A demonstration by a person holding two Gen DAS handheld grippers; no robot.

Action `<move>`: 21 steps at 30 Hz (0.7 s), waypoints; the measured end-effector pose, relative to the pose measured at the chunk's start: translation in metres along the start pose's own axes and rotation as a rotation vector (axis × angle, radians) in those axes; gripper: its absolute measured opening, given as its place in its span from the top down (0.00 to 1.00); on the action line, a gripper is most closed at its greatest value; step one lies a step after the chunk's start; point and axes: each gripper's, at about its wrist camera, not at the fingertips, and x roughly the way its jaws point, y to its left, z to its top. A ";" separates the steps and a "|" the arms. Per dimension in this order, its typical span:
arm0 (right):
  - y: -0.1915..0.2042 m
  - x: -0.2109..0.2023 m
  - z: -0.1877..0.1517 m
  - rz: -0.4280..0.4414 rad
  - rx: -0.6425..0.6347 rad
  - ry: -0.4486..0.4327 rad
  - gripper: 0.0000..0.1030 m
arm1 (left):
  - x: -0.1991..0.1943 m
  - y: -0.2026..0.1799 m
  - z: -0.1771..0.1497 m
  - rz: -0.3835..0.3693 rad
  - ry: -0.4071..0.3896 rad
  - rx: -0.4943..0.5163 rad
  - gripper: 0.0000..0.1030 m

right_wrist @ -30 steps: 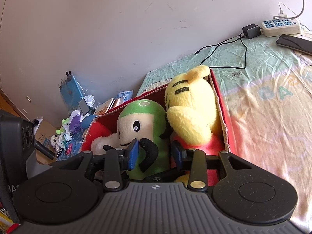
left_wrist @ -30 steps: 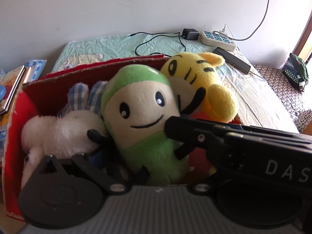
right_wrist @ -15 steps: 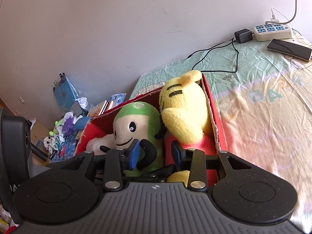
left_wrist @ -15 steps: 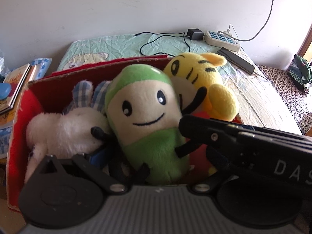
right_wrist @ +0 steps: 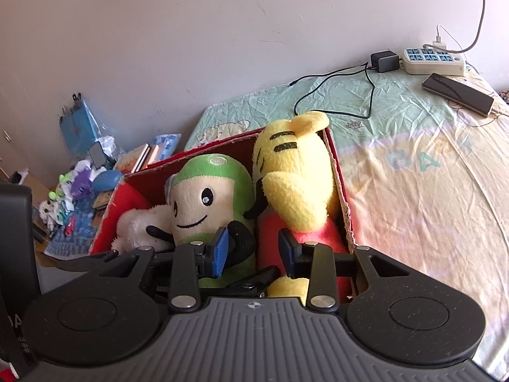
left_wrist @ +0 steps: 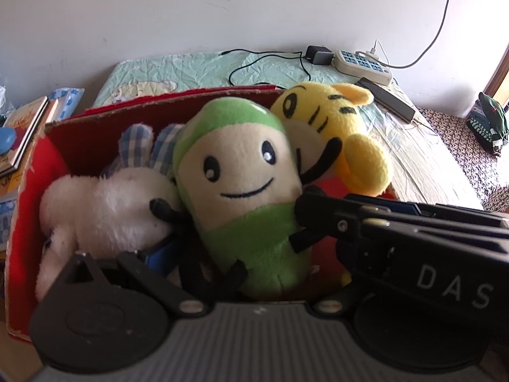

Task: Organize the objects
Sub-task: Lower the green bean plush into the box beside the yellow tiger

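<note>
- Left gripper [left_wrist: 241, 264]: fingers mostly hidden. The green toy covered the middle, and the right gripper's black body crossed in front on the right. A blue pad showed low on the left beside the white toy. Could not tell how far apart the jaws stood or whether they held anything.
- Right gripper [right_wrist: 253, 251]: jaws stood apart with a clear gap, gripping nothing. The blue-padded left finger lay just by the green toy's black arm, and the right finger was in front of the yellow toy's red lower part. Whether either touched was unclear.
- Red box [right_wrist: 340, 191]: cardboard with a ragged, frayed top edge. It sat on the bed at its near left corner, with its front wall cut off behind the gripper bodies.
- Green toy [left_wrist: 241, 184]: soft, capsule-shaped, with a cream face, stitched smile and thin black limbs. It stood upright in the middle of the box, lower end hidden.
- Yellow toy [left_wrist: 334, 117]: plush with black stripes and rounded ears. It was pressed against the green toy's right side, with its red lower part half hidden.
- White toy [left_wrist: 108, 203]: fluffy, with checked fabric ears. It lay at the left of the box, shape hard to make out.
- Bed sheet [right_wrist: 413, 175]: crinkled, pale green and cream, printed.
- Power strip [right_wrist: 432, 60], charger cable and phone [right_wrist: 458, 94] lay at the far end.
- Books [left_wrist: 25, 133] and small clutter lay left of the bed, blurred.
</note>
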 end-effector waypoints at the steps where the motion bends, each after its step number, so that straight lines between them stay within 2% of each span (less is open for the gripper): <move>1: 0.001 0.000 0.000 -0.006 -0.004 0.003 0.64 | 0.000 0.000 0.000 -0.002 0.001 0.001 0.01; 7: 0.006 0.000 0.002 -0.037 -0.015 0.022 0.64 | -0.003 0.003 -0.001 -0.010 0.003 -0.002 0.01; 13: 0.009 -0.006 0.002 -0.051 -0.013 0.019 0.64 | -0.013 0.001 -0.002 0.013 -0.003 -0.005 0.03; 21: 0.015 -0.019 0.000 -0.078 -0.028 -0.004 0.60 | -0.032 -0.004 -0.006 0.104 -0.029 0.014 0.02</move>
